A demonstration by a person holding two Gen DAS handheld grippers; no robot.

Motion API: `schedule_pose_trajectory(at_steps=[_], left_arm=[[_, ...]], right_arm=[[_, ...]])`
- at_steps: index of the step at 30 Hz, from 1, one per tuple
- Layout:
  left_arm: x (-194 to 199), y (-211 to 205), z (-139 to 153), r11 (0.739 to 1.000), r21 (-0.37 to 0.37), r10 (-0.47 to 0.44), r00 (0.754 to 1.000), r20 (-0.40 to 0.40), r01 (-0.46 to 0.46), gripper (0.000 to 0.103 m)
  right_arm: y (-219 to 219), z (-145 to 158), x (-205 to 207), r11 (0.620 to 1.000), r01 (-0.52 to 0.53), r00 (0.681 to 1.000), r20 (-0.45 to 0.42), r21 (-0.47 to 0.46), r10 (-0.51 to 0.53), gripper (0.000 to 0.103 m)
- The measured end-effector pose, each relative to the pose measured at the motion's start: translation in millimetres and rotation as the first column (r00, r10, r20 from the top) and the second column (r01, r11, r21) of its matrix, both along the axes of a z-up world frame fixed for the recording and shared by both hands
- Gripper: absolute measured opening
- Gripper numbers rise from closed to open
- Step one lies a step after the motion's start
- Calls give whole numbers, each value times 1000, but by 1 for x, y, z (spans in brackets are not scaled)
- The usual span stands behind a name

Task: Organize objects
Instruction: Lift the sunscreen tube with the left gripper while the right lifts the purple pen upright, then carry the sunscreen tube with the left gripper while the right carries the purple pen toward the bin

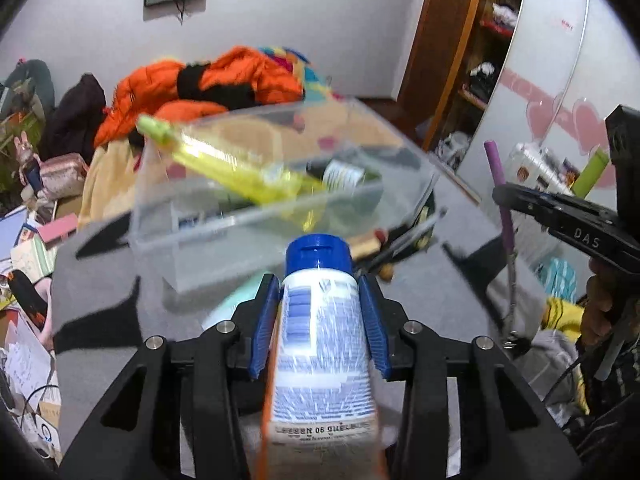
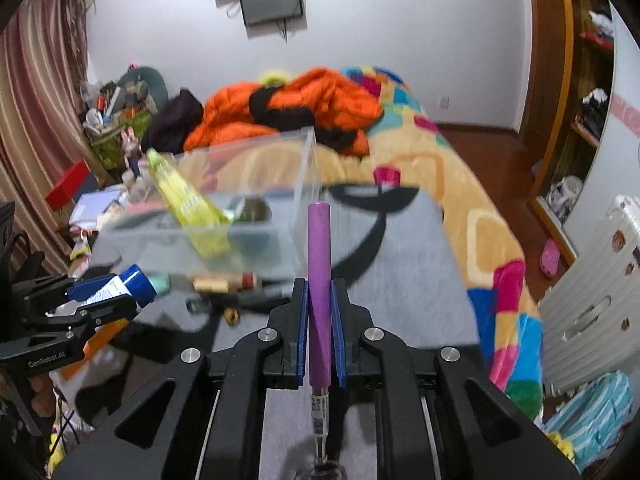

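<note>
My left gripper (image 1: 319,280) is shut on a white tube with a blue cap (image 1: 320,340), cap pointing forward, held above the grey mat (image 1: 112,292). In the right wrist view that tube (image 2: 130,282) shows at the left in the left gripper (image 2: 120,292). My right gripper (image 2: 319,286) is shut on a purple-handled tool (image 2: 319,240), handle forward and thin metal end trailing back. From the left wrist view, the tool (image 1: 498,168) and right gripper (image 1: 506,196) sit at the right. A clear plastic box (image 1: 256,220) ahead holds a yellow-green tube (image 1: 240,164) and a dark bottle (image 1: 344,176).
Small items, among them a wooden piece (image 2: 224,282), lie on the mat in front of the box (image 2: 248,240). An orange jacket (image 2: 304,100) and a colourful blanket (image 2: 480,220) cover the bed behind. Floor clutter is at the left, a white radiator (image 2: 592,300) at the right.
</note>
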State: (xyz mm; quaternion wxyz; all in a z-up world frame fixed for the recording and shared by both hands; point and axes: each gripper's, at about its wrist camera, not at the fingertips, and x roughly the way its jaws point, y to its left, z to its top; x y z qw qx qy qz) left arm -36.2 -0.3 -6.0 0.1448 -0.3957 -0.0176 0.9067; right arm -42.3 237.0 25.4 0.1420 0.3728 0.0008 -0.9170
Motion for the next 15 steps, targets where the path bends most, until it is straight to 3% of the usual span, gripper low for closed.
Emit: schedule_pose_trajectory(at_steps=[5, 15], left_arm=[[1, -5, 26, 999, 40, 4, 997, -72, -1, 40], [-1, -5, 46, 999, 52, 13, 990, -139, -6, 40]], right_arm=[[2, 25, 2, 1000, 5, 997, -79, -4, -6, 10], [4, 56, 4, 1000, 5, 984, -176, -14, -7, 10]])
